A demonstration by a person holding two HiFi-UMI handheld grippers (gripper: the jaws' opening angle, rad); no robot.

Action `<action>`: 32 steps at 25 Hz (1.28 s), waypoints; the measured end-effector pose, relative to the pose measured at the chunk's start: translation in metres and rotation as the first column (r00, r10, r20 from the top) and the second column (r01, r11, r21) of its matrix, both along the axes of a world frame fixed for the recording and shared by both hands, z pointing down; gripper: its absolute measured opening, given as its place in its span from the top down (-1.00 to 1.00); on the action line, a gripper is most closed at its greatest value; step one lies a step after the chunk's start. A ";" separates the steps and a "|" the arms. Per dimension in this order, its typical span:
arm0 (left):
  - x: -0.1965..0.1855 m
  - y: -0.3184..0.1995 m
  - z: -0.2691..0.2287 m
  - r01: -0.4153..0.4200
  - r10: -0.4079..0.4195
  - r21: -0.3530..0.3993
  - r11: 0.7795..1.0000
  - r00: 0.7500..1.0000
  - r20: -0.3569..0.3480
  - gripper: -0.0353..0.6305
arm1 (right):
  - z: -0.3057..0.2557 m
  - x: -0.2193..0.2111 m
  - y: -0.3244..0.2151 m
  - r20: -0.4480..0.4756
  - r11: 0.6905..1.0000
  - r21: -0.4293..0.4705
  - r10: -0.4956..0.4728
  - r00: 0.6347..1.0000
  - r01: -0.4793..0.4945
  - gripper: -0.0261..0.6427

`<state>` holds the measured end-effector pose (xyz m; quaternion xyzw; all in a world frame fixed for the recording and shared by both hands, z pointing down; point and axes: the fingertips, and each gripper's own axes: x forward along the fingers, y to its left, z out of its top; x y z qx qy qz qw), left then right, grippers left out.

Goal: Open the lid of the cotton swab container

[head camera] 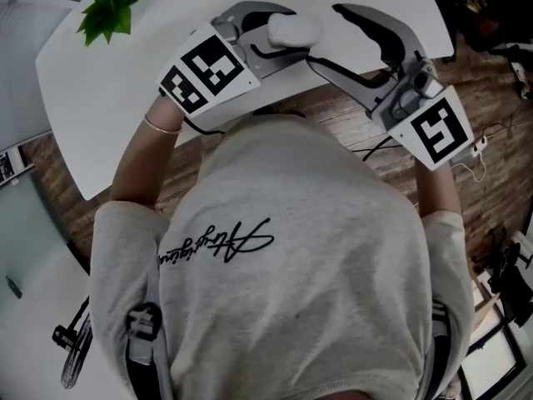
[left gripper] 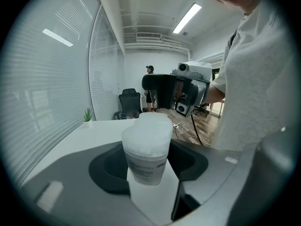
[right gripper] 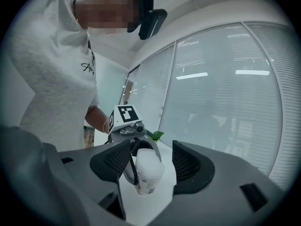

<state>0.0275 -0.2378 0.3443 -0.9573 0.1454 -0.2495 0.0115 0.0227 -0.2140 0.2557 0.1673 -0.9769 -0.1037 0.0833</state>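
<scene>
Jaws of the left gripper (head camera: 283, 33) are clamping the cotton swab container (head camera: 293, 30), its lid (left gripper: 148, 133) closed, above the white table (head camera: 100, 98) at twelve o'clock in the head view, while the right gripper (head camera: 329, 36) is hanging at its three o'clock, jaws wide apart and gripping nothing.

White table (head camera: 83, 115) noted; small green plant (head camera: 108, 7) set at its far left corner. Wood-plank floor (head camera: 491, 198) seen to the right, with what appears to be a white cable (head camera: 480, 147) laid there. Black office chair (left gripper: 129, 100) recorded far off.
</scene>
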 end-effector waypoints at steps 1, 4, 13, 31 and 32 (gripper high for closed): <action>0.000 0.002 0.000 -0.008 0.008 -0.001 1.000 1.000 0.002 0.19 | 0.003 -0.005 0.003 -0.025 1.000 0.004 -0.030 0.999 0.030 0.09; 0.000 0.008 -0.002 -0.036 0.036 0.004 0.999 0.999 0.011 0.19 | 0.011 -0.018 0.008 -0.081 0.995 0.007 -0.095 0.992 0.096 0.10; -0.001 0.023 -0.008 -0.086 0.086 0.021 0.996 0.996 0.012 0.19 | 0.019 -0.035 0.014 -0.175 0.987 -0.008 -0.161 0.971 0.162 0.12; -0.036 0.043 -0.010 -0.148 0.149 0.035 0.988 0.989 -0.016 0.20 | 0.034 -0.079 0.028 -0.211 0.971 -0.119 -0.229 0.950 0.208 0.27; -0.038 0.044 -0.008 -0.156 0.156 0.036 0.987 0.988 -0.018 0.20 | 0.036 -0.082 0.029 -0.208 0.969 -0.140 -0.232 0.950 0.205 0.28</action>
